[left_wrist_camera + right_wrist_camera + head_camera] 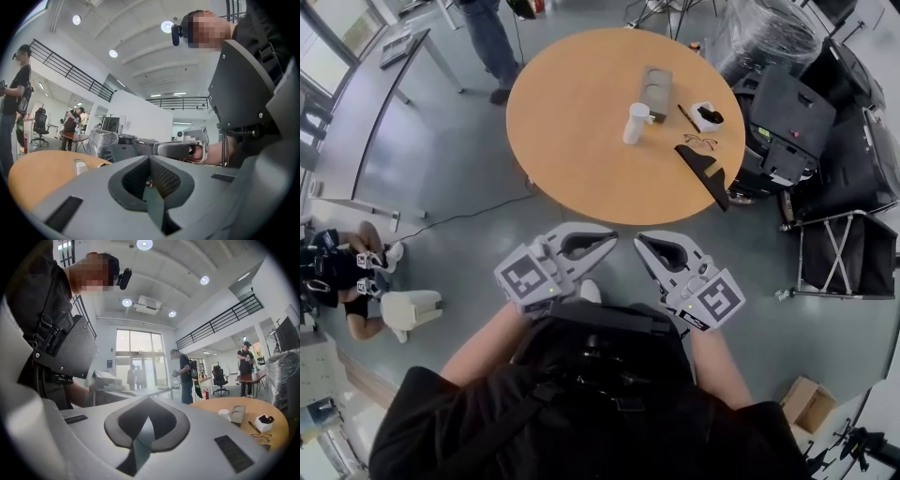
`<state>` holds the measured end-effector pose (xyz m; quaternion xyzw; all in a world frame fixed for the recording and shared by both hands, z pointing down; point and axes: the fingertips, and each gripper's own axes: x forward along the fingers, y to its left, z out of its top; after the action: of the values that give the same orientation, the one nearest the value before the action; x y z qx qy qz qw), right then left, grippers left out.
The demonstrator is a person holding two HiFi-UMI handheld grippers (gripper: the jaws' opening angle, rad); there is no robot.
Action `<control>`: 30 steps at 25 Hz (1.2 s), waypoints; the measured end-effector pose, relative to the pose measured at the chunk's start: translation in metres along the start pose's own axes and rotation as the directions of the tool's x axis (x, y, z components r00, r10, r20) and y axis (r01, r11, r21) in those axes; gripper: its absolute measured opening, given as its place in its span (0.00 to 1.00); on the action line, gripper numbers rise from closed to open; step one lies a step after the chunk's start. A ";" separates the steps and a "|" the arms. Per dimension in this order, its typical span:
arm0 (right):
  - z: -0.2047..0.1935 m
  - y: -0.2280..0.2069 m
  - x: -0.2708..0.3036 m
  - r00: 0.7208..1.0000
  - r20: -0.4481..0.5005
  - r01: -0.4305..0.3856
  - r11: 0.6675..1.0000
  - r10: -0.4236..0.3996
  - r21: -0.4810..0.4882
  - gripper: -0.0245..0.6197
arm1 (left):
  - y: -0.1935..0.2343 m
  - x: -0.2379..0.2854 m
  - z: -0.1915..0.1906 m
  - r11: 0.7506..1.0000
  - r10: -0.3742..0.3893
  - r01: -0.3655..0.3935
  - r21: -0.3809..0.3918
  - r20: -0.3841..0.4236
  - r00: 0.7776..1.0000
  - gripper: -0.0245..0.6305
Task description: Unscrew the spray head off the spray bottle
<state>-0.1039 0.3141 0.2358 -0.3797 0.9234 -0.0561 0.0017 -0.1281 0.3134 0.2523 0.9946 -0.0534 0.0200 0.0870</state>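
Observation:
A white spray bottle (pixel 636 123) stands upright on the round wooden table (pixel 572 141), far ahead of both grippers. It shows small in the left gripper view (pixel 80 167) and in the right gripper view (pixel 225 414). My left gripper (pixel 609 237) and right gripper (pixel 641 242) are held close to my body over the floor, short of the table's near edge, tips almost facing each other. Both are shut with nothing between the jaws. The left gripper's closed jaws (pixel 150 180) and the right gripper's closed jaws (pixel 146 427) fill their own views.
On the table lie a grey tray (pixel 656 89), a small white box (pixel 707 115), eyeglasses (pixel 700 142) and a black wedge-shaped piece (pixel 705 171). Black cases (pixel 787 127) and a folding cart (pixel 844 253) stand to the right. One person stands beyond the table (pixel 492 47); another sits on the floor at the left (pixel 337 272).

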 end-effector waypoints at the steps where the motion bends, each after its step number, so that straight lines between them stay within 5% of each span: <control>1: 0.000 -0.003 0.003 1.000 0.000 0.004 1.000 -0.004 0.000 0.05 | 0.004 0.000 0.000 1.000 0.000 0.000 -0.002 0.001 1.000 0.04; 12: -0.013 -0.065 0.019 1.000 -0.001 -0.010 0.999 0.010 0.035 0.05 | 0.057 0.033 -0.006 0.999 0.029 -0.028 -0.041 0.027 0.999 0.04; 30: 0.004 -0.243 0.036 0.982 -0.019 -0.186 0.981 0.187 0.052 0.03 | 0.171 0.173 0.019 0.988 0.151 -0.151 0.000 -0.009 0.988 0.04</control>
<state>0.0414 0.1172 0.2584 -0.2905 0.9532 -0.0833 0.0056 0.0259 0.1252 0.2711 0.9875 -0.1283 0.0311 0.0858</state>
